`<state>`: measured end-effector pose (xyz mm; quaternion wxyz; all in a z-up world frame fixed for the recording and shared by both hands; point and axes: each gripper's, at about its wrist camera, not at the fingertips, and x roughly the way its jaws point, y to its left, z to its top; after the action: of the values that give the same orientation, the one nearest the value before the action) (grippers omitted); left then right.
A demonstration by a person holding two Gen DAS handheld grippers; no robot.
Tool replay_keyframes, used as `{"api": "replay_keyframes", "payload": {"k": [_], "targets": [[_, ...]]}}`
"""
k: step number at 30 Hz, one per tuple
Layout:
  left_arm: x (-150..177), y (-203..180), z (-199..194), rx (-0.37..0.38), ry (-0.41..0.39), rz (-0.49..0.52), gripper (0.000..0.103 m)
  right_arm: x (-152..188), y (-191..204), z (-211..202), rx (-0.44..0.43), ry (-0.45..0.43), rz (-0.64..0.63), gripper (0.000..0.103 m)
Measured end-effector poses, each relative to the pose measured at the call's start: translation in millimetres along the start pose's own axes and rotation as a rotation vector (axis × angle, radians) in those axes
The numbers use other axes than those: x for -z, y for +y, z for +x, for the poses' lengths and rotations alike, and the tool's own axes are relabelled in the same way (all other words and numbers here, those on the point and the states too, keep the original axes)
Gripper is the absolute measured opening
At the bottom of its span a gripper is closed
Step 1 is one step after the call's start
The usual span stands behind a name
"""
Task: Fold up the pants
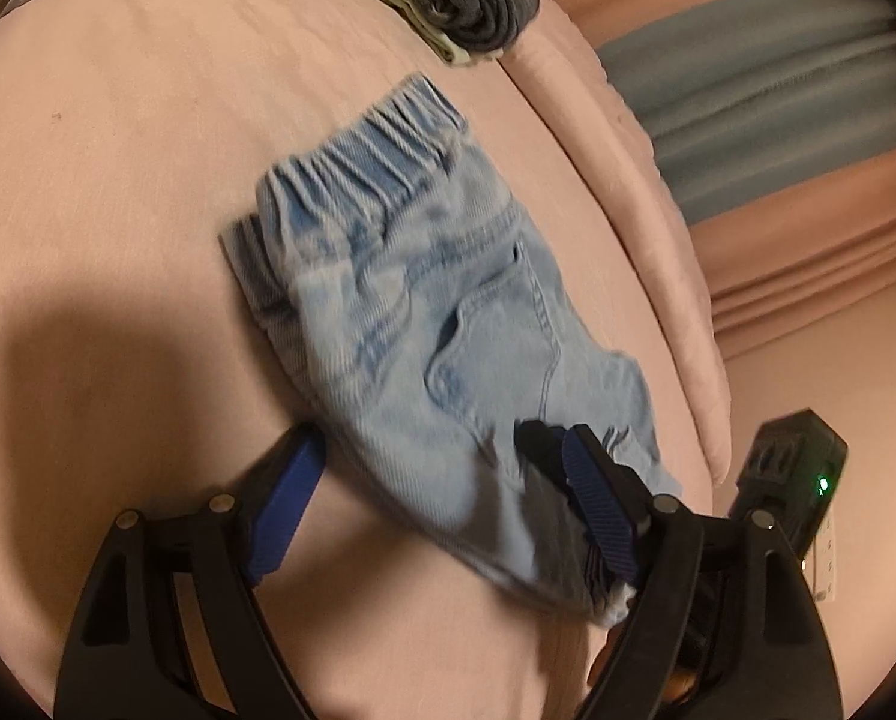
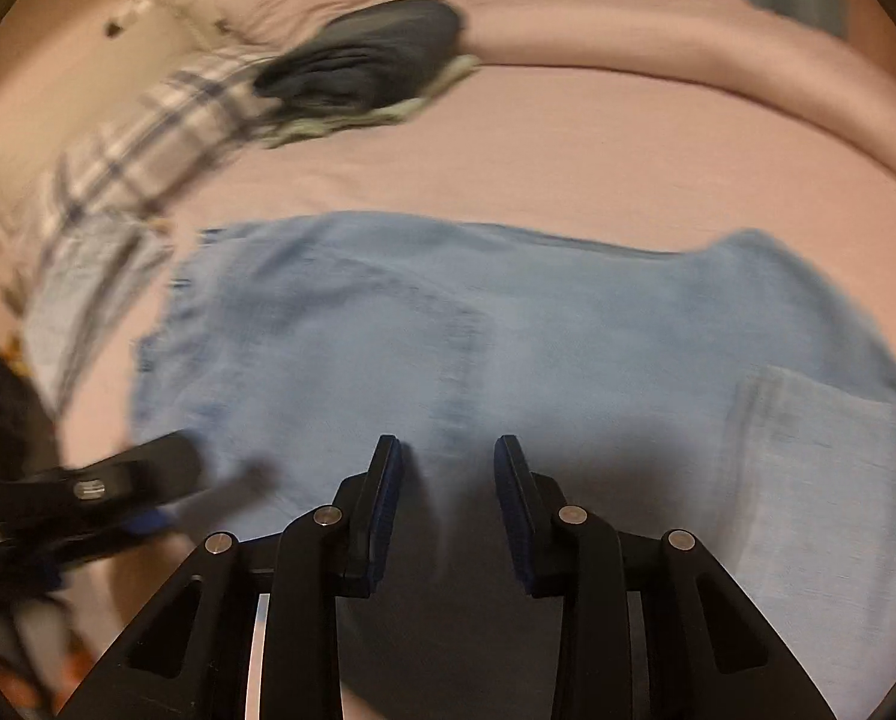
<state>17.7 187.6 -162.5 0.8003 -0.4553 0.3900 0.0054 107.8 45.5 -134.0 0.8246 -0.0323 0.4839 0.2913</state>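
The light blue denim pants [image 1: 423,300] lie partly folded on a pink bedsheet [image 1: 117,180], elastic waistband at the far end and the leg end nearest the camera in the left wrist view. There the left gripper [image 1: 441,456] stands wide, its left blue pad [image 1: 285,510] on the bare sheet just beside the cloth's edge and its right pad over the cloth near the hem; the denim runs between the fingers, but neither pad presses it, so the gripper is released and holds nothing. The dark tip of the right gripper [image 1: 535,438] shows just beside that right finger, against the denim, with its black body and a green light off to the right. In the right wrist view the pants [image 2: 448,330] spread across the middle, a paler folded layer at lower right. The right gripper [image 2: 446,456] hovers over the near edge of the denim with its fingers partly apart, a clear gap between the blue pads and no cloth caught in it; whether the tips touch the fabric I cannot tell through the blur. No brand or writing can be read on the pants or grippers. A stack of dark folded clothes [image 2: 363,60] sits well apart at the far side of the bed, near a plaid cloth [image 2: 123,162].
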Motion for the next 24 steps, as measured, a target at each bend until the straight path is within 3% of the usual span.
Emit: {"api": "replay_keyframes", "payload": {"k": [7,11,15,16,17,18,20,24], "targets": [[-11.9,17.7,-5.5,0.076,-0.006,-0.145,0.082,-11.8,7.5,4.0,0.003,-0.005,0.017,0.037],[-21.0,14.2,-0.8,0.101,0.005,-0.176,0.095,-10.3,6.8,7.5,0.006,-0.004,0.013,0.037],[-23.8,10.1,-0.2,0.122,-0.017,-0.218,0.097,-9.0,2.1,4.8,-0.014,-0.008,0.028,0.037],[-22.6,11.6,-2.7,0.133,-0.027,-0.228,0.090,-9.2,0.9,4.5,-0.021,-0.008,0.032,0.037],[-22.0,11.3,-3.5,0.138,-0.032,-0.228,0.070,-9.0,-0.1,4.4,-0.027,-0.008,0.036,0.037],[-20.8,13.3,-4.9,0.135,-0.032,-0.221,0.059,-8.6,-1.1,4.3,-0.034,-0.008,0.039,0.037],[-19.7,21.9,-3.7,0.101,-0.030,-0.234,0.026,-7.7,-2.3,4.5,-0.043,-0.011,0.037,0.037],[-17.1,29.2,-4.9,0.115,-0.034,-0.279,0.022,-6.8,-2.6,4.2,-0.045,-0.015,0.026,0.037]]}}
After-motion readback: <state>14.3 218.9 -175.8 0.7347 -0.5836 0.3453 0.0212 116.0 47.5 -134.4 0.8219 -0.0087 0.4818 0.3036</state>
